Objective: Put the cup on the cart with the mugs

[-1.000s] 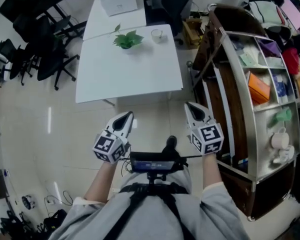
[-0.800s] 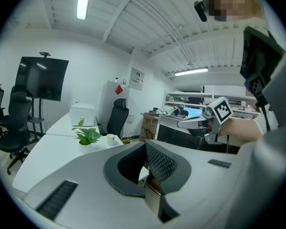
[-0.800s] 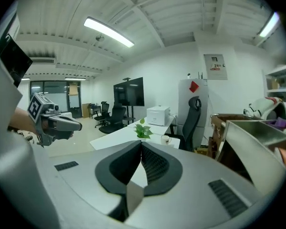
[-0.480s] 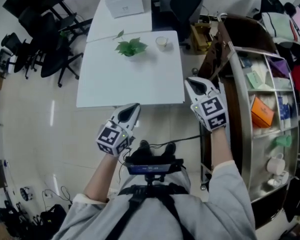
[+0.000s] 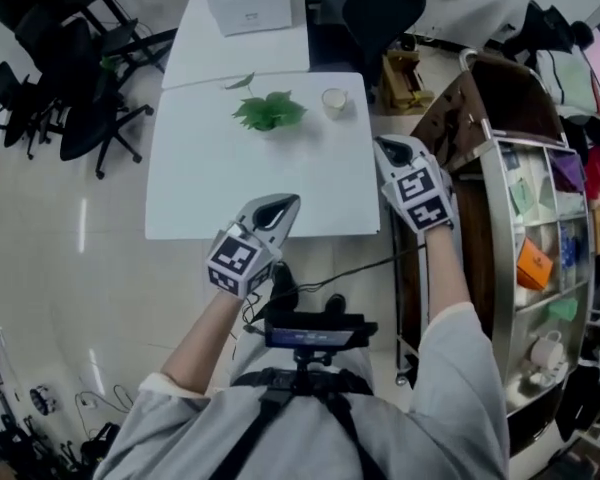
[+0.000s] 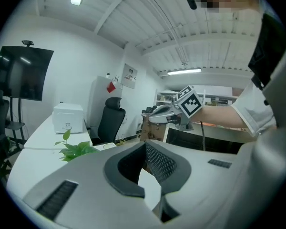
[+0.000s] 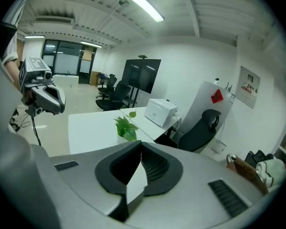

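Head view: left gripper and right gripper both have jaws together, nothing in them, at the near end of the table; the cup stands toward its far edge, 11 o'clock from the right gripper, plant near it at 9 o'clock. Risk one: going in without opening shoves or tips the cup, and a wide approach snags the plant. Risk two: the cart is close at 3 o'clock, so swinging to the mugs at 5 o'clock could clip its frame or knock a mug.

a white table stands on a glossy pale floor beside black chairs.
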Demonstrator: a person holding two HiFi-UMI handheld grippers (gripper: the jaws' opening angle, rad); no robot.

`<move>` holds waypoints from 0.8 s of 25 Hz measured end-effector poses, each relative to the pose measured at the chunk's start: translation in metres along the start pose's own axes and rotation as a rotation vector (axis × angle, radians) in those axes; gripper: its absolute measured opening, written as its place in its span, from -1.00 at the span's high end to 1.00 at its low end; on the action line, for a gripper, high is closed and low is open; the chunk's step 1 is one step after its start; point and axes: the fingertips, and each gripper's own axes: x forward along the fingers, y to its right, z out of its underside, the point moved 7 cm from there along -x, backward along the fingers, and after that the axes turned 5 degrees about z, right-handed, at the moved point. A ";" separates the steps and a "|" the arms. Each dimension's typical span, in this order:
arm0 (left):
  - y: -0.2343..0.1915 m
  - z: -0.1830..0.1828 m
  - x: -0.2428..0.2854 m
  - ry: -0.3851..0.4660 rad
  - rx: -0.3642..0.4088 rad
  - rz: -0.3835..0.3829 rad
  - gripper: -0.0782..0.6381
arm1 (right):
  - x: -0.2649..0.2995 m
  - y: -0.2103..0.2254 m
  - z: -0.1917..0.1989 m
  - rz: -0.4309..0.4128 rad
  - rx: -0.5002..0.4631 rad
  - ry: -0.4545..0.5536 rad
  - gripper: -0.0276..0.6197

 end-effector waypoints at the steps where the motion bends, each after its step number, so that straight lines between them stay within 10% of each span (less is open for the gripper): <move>1: -0.011 -0.002 0.005 -0.002 0.002 0.011 0.77 | 0.014 0.005 -0.004 0.008 -0.010 -0.007 0.91; 6: -0.049 -0.005 0.023 -0.014 -0.022 0.049 0.77 | 0.080 0.025 -0.017 0.060 -0.047 -0.013 0.77; 20: -0.101 0.002 0.116 -0.047 -0.148 -0.043 0.77 | 0.267 0.054 0.037 -0.361 -0.311 -0.264 -0.36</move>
